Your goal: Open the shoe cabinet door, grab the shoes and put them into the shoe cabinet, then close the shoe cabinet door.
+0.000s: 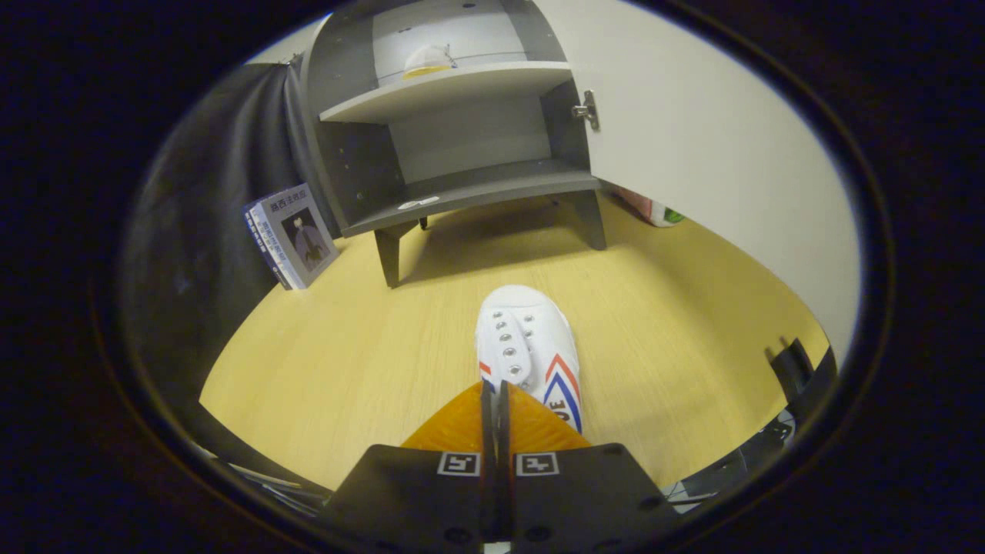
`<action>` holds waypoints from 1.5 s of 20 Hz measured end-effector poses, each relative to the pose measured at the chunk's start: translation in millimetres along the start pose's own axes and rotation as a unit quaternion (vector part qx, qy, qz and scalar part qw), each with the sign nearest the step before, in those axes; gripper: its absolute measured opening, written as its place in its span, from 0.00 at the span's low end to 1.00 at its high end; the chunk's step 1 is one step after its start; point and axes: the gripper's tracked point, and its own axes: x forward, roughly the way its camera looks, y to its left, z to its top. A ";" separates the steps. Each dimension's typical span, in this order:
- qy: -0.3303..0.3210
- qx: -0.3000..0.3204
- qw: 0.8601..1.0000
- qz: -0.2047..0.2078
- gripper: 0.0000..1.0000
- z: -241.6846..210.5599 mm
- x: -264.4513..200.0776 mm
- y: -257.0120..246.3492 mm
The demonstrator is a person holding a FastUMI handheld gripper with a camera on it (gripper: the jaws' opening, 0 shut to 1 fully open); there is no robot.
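A white shoe [525, 350] with red and blue stripes points toward the grey shoe cabinet [462, 185], toe first, over the wooden floor. Its rear end disappears under my gripper [493, 389], whose fingers are pressed nearly together and pinch the shoe's upper edge at the opening. I cannot tell whether the sole touches the floor. The cabinet stands well beyond the fingers on short legs. Its white door [692, 131] is swung wide open to the right, with the hinge [586, 110] showing. A second white shoe [429, 60] lies on the upper shelf, and the lower shelf holds only a small sticker.
A book [292, 235] leans against the black cloth left of the cabinet. Something pink and green [654, 209] sits on the floor behind the open door. Black equipment [800, 369] stands at the right. Bare wooden floor [346, 362] lies between the shoe and the cabinet.
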 end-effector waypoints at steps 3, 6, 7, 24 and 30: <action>0.002 -0.003 1.000 -0.008 0.06 -3.0 -1.9 -4.2; 0.028 -0.018 0.999 -0.014 0.08 -14.5 3.2 -5.8; 0.037 -0.014 0.999 -0.013 0.12 -19.4 2.3 -6.1; -0.002 -0.039 0.999 -0.010 0.02 9.0 23.1 9.9; -0.029 -0.041 0.999 -0.005 0.02 42.0 8.7 6.1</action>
